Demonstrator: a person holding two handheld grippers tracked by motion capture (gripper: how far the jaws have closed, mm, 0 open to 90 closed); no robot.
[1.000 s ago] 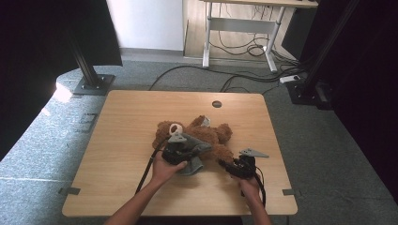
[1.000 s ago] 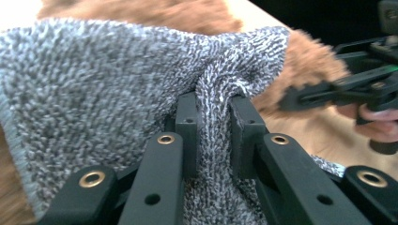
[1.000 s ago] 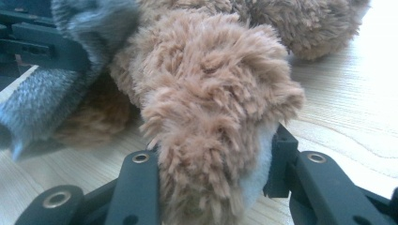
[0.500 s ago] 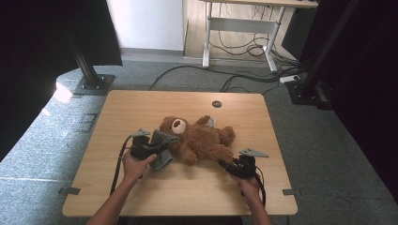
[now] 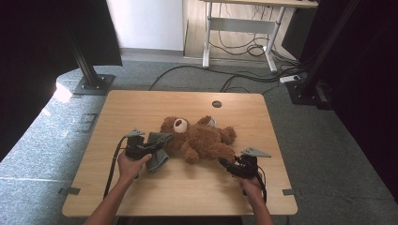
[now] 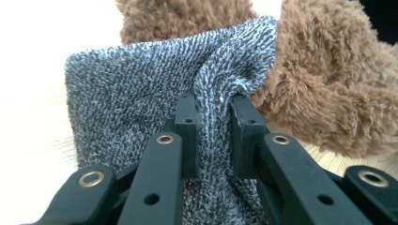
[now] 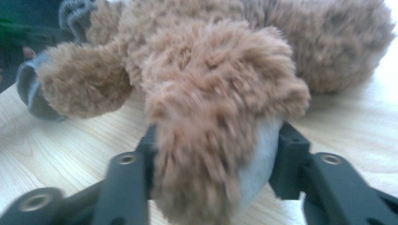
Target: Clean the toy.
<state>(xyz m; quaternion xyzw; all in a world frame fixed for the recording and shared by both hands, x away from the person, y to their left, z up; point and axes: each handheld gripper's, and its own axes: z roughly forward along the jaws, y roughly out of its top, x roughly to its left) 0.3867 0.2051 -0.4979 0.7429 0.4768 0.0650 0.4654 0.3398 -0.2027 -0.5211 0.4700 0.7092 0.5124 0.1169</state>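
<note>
Left hand-held gripper (image 6: 213,112) clamps a fold of the grey knit hat (image 6: 141,89) beside the teddy bear (image 5: 199,138) lying mid-table (image 5: 141,105), while the right hand-held gripper (image 7: 216,154) grips the bear's foot (image 7: 211,136).

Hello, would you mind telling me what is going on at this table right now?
A person is working on a brown teddy bear lying on the wooden table, with a handheld gripper in each hand. The left gripper is shut on a fold of a grey knitted garment next to the bear's head. The right gripper is clamped on one of the bear's paws, at the toy's other end. The garment is bunched beside the bear, not on it.
</note>
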